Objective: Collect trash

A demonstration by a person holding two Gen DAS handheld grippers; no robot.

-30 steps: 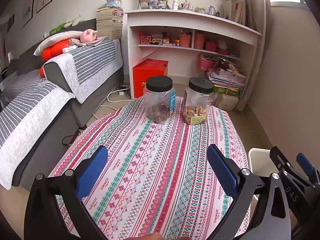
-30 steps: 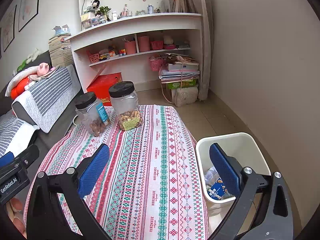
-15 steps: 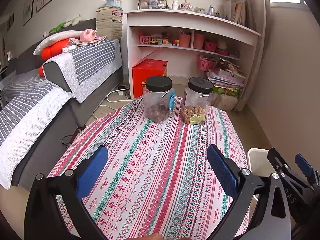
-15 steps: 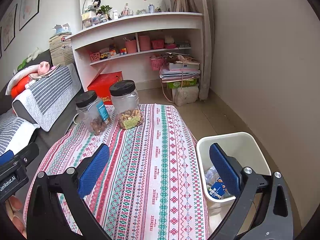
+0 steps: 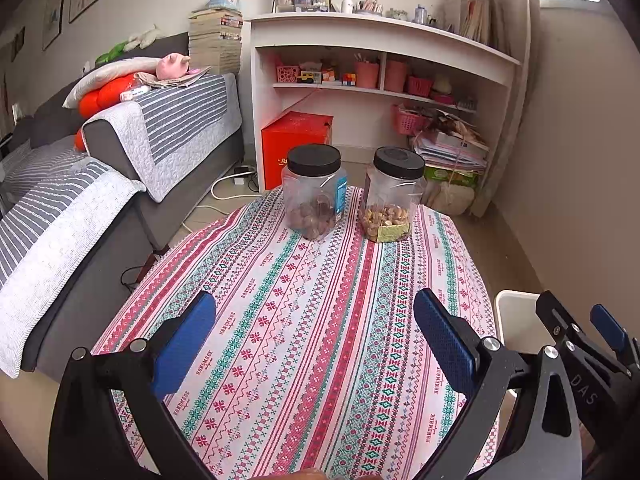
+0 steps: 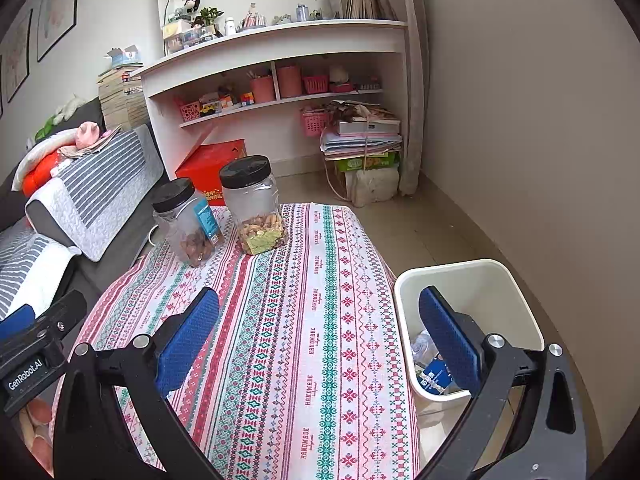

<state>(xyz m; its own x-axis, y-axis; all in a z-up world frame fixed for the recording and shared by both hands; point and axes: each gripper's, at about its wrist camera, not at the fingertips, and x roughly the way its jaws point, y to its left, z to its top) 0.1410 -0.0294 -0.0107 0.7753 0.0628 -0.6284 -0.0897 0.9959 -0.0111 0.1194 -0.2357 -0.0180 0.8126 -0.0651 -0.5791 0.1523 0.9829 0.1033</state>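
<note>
Both tongs are held with jaws spread wide and nothing between them: the left gripper (image 5: 314,328) is seen low in the left wrist view, the right gripper (image 6: 320,320) low in the right wrist view, each above the patterned tablecloth (image 5: 320,320). No loose trash is seen on the cloth; only two black-lidded jars (image 5: 314,190) stand upright at the upper centre of the frame. The trash (image 6: 434,372) is found inside the white bin (image 6: 516,280) at the lower right of the right wrist view, beside the table edge. Its shape is largely hidden by a finger, so its long axis and heading cannot be told. The collecting step is judged finished or nearly so; the next move calls for a search for further litter.
</note>
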